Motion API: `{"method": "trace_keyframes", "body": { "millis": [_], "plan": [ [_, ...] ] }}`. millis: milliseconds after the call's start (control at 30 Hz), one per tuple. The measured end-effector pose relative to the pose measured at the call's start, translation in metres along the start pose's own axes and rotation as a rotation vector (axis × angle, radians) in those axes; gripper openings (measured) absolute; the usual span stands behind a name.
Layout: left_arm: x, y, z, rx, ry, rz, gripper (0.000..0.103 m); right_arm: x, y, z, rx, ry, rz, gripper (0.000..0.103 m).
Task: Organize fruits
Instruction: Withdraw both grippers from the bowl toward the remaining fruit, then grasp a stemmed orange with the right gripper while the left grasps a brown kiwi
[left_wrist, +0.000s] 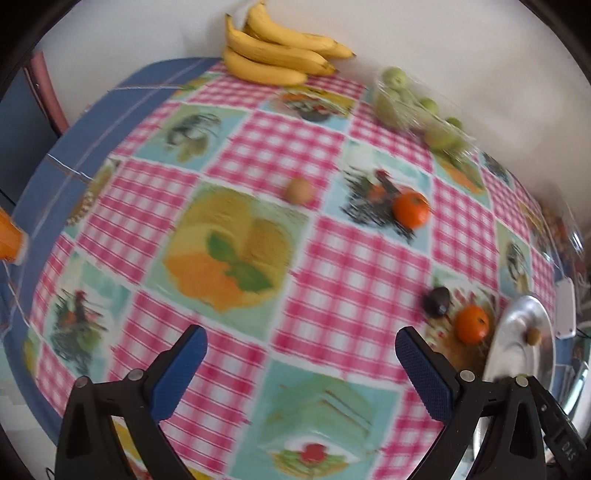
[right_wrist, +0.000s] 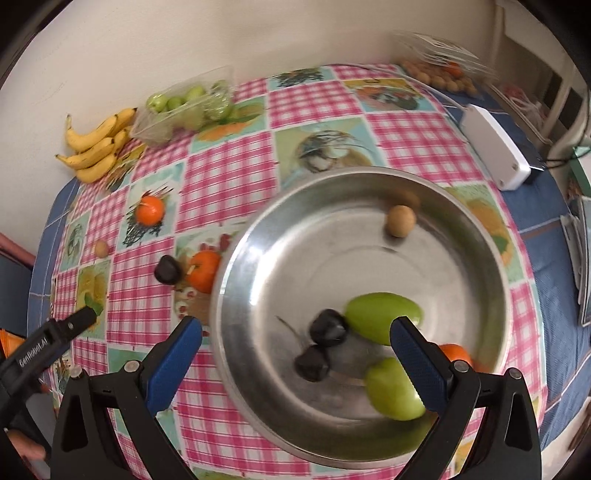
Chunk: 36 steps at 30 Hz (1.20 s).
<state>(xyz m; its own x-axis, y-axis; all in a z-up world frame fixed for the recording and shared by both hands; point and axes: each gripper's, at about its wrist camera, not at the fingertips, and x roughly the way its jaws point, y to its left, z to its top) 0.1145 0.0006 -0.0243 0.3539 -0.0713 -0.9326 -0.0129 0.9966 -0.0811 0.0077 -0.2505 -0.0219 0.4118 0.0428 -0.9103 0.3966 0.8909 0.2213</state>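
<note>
A bench (right_wrist: 229, 177) draped in a pink-checked cloth with fruit prints carries scattered produce. The right gripper (right_wrist: 295, 339) hangs with its blue pads spread wide and nothing between them, above the near side of a round metal bowl (right_wrist: 369, 192). In the bowl lie two green fruits (right_wrist: 380, 314), two dark plums (right_wrist: 327, 326) touching each other beside them, a small brown fruit (right_wrist: 400, 220) near the far wall and an orange (right_wrist: 454, 352) partly hidden behind the right finger. Just outside the bowl's left rim sit another orange (right_wrist: 204, 269) and a third dark plum (right_wrist: 167, 269), close together. Farther left on the cloth rest a lone orange (right_wrist: 149, 209) and a small brown fruit (right_wrist: 101, 248), well apart from the bowl. A bunch of bananas (right_wrist: 98, 147) lies against the wall, beside a clear plastic tub of green fruit (right_wrist: 184, 107). A white box (right_wrist: 495, 147) sits on the blue cloth at the right, with another clear pack of small brown fruit (right_wrist: 439, 77) at the far corner.

The left gripper (left_wrist: 301, 354) is also wide open and empty, hovering over the middle of the checked cloth; part of its black body appears at the lower left of the right wrist view. From its camera the bowl's rim (left_wrist: 517, 332) shows at the right edge, and motion blur softens much of the scene.
</note>
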Motion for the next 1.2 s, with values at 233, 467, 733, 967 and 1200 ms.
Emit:
{"method": "trace_keyframes", "body": {
  "millis": [233, 467, 733, 967, 1200],
  "plan": [
    [-0.005, 0.026, 0.018, 0.03, -0.055, 0.07, 0.103, 0.001, 0.035, 0.003, -0.055, -0.044, 0.032, 0.101],
    [-0.008, 0.032, 0.029, 0.055, -0.088, 0.025, 0.103, 0.0, 0.066, 0.009, -0.092, -0.08, 0.077, 0.102],
    [-0.015, 0.031, 0.047, 0.038, -0.15, -0.057, 0.103, 0.004, 0.086, 0.026, -0.098, -0.056, 0.08, 0.102],
    [-0.009, 0.022, 0.064, 0.045, -0.115, -0.158, 0.103, 0.01, 0.098, 0.046, -0.104, -0.06, 0.112, 0.102],
    [0.006, 0.002, 0.074, 0.079, -0.112, -0.161, 0.103, 0.028, 0.097, 0.063, -0.103, -0.044, 0.141, 0.102]
  ]
}}
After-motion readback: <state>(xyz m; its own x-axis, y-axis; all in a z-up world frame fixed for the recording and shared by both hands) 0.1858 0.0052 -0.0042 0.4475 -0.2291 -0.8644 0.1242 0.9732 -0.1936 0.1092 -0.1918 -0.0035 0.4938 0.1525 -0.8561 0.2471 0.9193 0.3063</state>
